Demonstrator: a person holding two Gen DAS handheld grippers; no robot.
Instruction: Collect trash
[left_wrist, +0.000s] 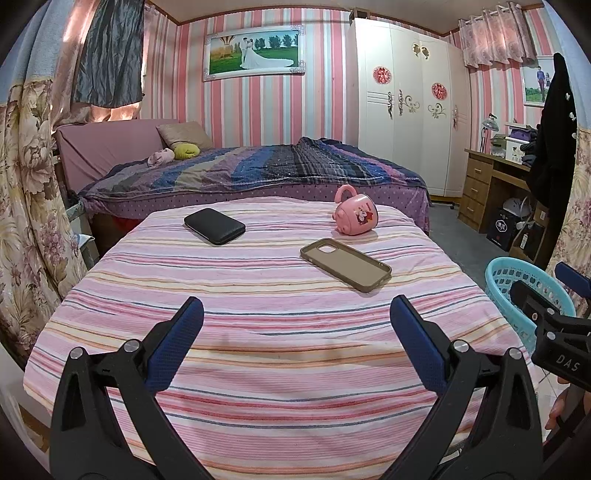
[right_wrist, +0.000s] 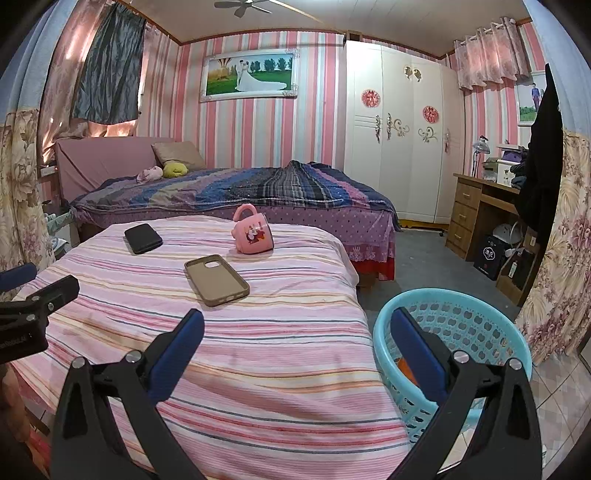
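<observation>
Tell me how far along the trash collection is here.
Possibly partly done: something orange lies inside the blue basket, identity unclear. In hand: nothing; the left claw and right claw are both open and empty. Still on the striped cloth: black case, phone cover, pink mug.

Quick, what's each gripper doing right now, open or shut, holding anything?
Left gripper: open, holding nothing, over the striped cloth.
Right gripper: open, holding nothing, between cloth edge and blue basket.
</observation>
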